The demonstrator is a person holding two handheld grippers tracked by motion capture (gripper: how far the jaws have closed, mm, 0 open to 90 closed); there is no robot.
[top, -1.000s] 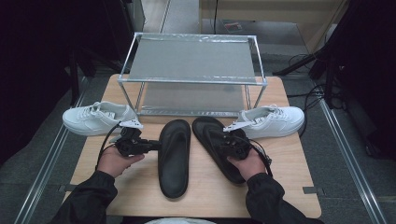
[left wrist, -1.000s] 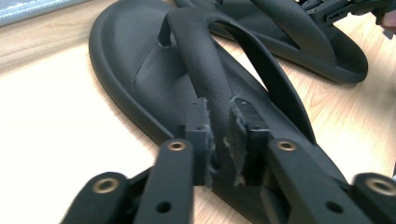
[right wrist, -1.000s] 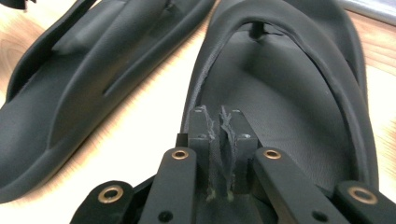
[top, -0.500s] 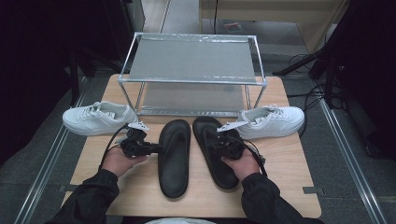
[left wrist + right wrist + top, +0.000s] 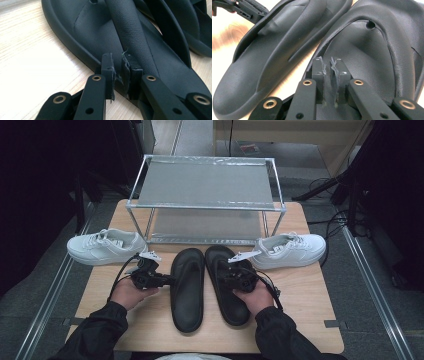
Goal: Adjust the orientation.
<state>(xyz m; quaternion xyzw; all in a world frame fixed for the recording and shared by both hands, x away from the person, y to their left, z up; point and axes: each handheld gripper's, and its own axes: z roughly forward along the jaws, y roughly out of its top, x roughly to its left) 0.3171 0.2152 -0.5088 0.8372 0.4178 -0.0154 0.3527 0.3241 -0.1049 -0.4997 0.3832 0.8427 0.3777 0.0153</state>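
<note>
Two black flip-flops lie side by side mid-surface: the left claw nips the left flip-flop's nine-o'clock rim, and the right claw, nearly closed, seems to pinch the right flip-flop's rim. Such thin bites on soft rubber could slip when lifted, dropping a flip-flop.

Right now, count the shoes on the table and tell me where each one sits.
4. A white sneaker at the left edge, another white sneaker at the right, and two black flip-flops side by side in the middle: left flip-flop, right flip-flop. The rack holds none.
</note>
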